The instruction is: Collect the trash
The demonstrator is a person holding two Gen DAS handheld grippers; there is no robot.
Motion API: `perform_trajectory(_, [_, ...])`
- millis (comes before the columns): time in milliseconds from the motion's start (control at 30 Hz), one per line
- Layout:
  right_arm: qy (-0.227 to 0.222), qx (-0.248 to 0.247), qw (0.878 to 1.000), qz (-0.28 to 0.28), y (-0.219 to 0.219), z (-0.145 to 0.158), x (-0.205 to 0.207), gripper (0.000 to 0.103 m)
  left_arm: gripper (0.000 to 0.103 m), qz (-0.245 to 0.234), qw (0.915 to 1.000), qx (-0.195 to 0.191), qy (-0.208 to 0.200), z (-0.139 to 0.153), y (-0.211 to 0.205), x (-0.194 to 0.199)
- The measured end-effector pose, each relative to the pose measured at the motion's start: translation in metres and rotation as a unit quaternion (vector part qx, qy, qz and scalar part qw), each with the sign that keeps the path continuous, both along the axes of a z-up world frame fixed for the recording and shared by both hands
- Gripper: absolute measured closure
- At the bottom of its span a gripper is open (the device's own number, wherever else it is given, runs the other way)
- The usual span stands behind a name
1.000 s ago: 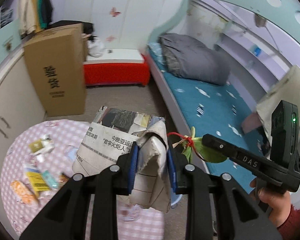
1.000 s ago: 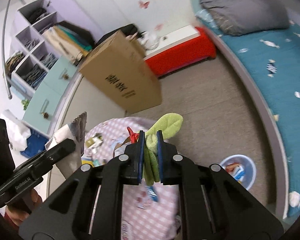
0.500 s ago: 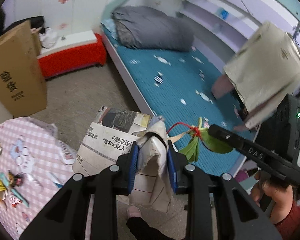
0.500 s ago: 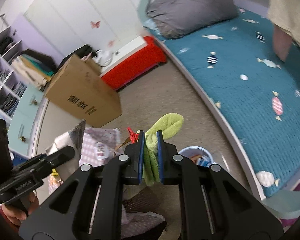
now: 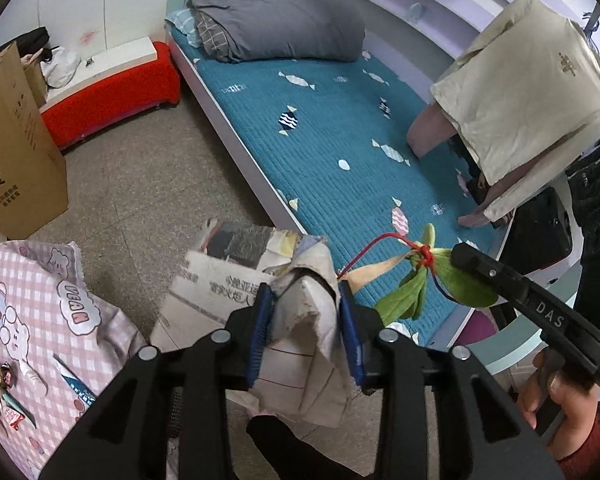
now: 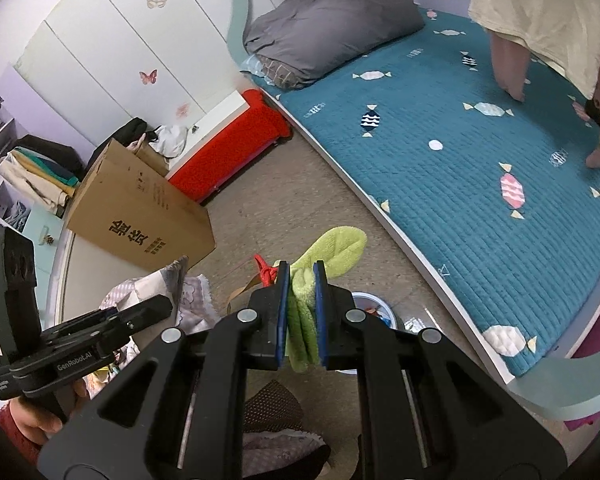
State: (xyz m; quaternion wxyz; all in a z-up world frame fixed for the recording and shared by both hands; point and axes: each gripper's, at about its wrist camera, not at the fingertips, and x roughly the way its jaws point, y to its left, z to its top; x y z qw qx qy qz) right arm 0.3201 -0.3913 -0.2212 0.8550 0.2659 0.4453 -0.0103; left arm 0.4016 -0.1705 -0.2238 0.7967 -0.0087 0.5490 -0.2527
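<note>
My left gripper (image 5: 305, 320) is shut on a crumpled newspaper (image 5: 220, 276) and holds it above the floor. My right gripper (image 6: 300, 288) is shut on a green cloth (image 6: 332, 248) tied with a red string (image 6: 262, 270). In the left wrist view the green cloth (image 5: 412, 296) hangs from the right gripper's fingers (image 5: 480, 266) just right of the newspaper. A small blue bin (image 6: 374, 312) with trash in it stands on the floor below the right gripper, partly hidden by it. Several wrappers (image 5: 4, 384) lie on the pink checked tablecloth (image 5: 32, 320) at the lower left.
A bed with a teal quilt (image 5: 340, 140) and a grey duvet (image 5: 276, 20) fills the right side. A large cardboard box (image 6: 140, 204) and a red bench (image 6: 228, 148) stand by the wall. A beige garment (image 5: 528, 92) hangs over the bed. The left gripper (image 6: 100, 336) shows in the right wrist view.
Both grippers have swung right, away from the table and toward the bed and floor, with newspaper and cloth still held. The blue bin now lies beneath the right gripper.
</note>
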Motion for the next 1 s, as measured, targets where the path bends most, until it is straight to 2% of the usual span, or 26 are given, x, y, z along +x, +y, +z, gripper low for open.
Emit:
perform_trajectory(67, [0.004, -0.004, 1.0, -0.001, 0.0, -0.002, 0.0, 0.091, 0.053, -0.001, 1.0, 0.004, -0.005, 0.0, -0.002, 0.001])
perform_trajectory(100, [0.006, -0.006, 1.0, 0.0, 0.0, -0.002, 0.0, 0.091, 0.037, 0.004, 0.9999, 0.013, -0.008, -0.001, -0.001, 0.001])
perform_trajectory(133, [0.007, -0.005, 1.0, 0.001, 0.001, -0.003, 0.0, 0.091, 0.035, 0.011, 0.9997, 0.017, -0.011, -0.001, 0.001, 0.002])
perform_trajectory(933, [0.018, 0.004, 0.997, 0.076, 0.057, -0.016, 0.032, 0.091, 0.033, 0.087, 0.9955, 0.036, -0.005, -0.001, 0.051, -0.005])
perform_trajectory(1000, [0.02, 0.005, 0.997, 0.08, 0.062, -0.017, 0.037, 0.088, 0.033, 0.098, 0.9945, 0.037, -0.005, -0.001, 0.059, -0.005])
